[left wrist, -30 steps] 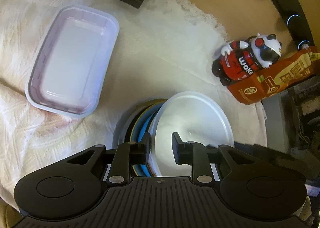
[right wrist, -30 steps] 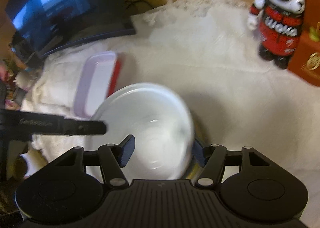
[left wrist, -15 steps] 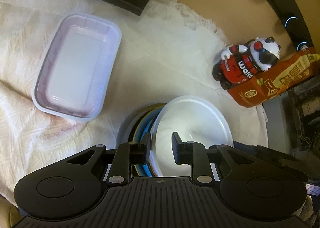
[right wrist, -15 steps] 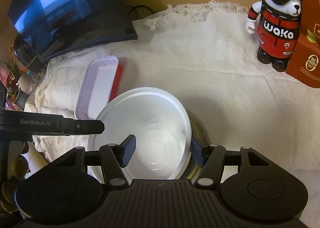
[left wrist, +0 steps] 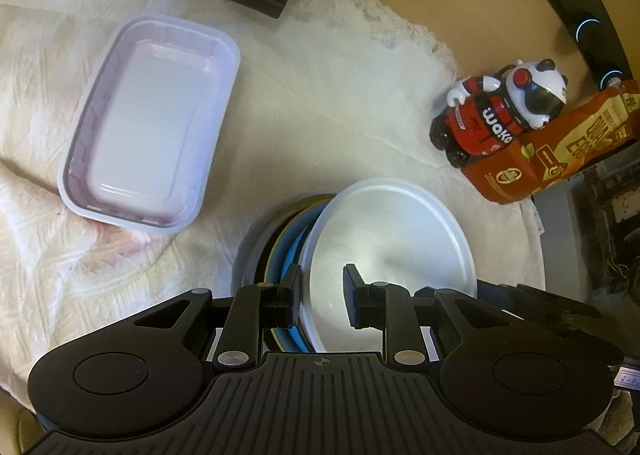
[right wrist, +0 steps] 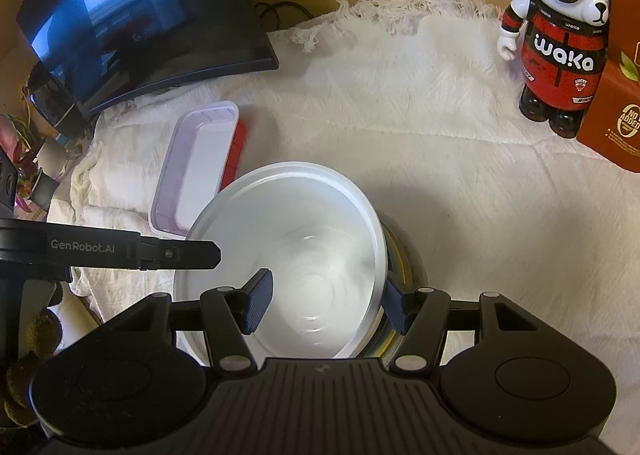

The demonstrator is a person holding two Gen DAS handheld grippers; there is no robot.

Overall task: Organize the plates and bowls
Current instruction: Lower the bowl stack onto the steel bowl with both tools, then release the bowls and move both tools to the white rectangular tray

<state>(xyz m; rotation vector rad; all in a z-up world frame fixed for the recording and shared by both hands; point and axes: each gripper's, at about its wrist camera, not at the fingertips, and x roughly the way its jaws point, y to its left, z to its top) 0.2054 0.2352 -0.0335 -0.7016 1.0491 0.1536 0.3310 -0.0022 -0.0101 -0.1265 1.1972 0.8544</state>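
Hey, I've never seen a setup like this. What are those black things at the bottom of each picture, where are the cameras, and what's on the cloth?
The black shapes are two hand-held grippers, simple two-finger tongs that a person holds, one in each hand. Each carries a wide-angle camera that looks along its fingers, so one picture is from the left gripper and the other from the right gripper.

Both are at the same white bowl, which sits on a stack of coloured dishes. Each gripper has one finger inside the rim and one outside. Neither looks clamped yet.

Also on the white cloth are an empty rectangular tray, a panda figurine and an orange carton. A dark monitor stands behind.
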